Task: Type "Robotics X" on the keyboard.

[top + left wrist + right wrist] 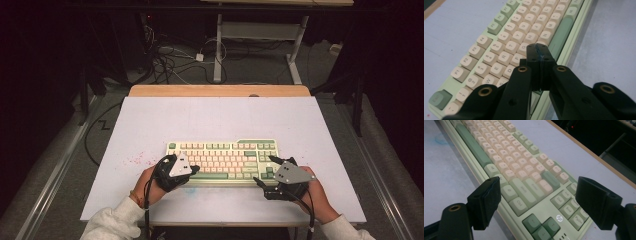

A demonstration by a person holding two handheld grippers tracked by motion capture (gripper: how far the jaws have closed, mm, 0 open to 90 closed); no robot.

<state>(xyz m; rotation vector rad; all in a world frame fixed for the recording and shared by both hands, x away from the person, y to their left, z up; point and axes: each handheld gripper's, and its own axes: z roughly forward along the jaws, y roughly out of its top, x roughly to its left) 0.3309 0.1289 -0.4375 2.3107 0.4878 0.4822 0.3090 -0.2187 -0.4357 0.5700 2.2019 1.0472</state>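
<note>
Sprawling behind the table [150, 115]: floor cables [170, 57], desk legs [218, 50].

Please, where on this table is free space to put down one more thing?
The white table top is bare between the keyboard and the wooden far edge, and at the far left and right corners. The near strip is crowded: the left gripper, jaws closed, and the right gripper, jaws open, sit at the keyboard's ends.
</note>
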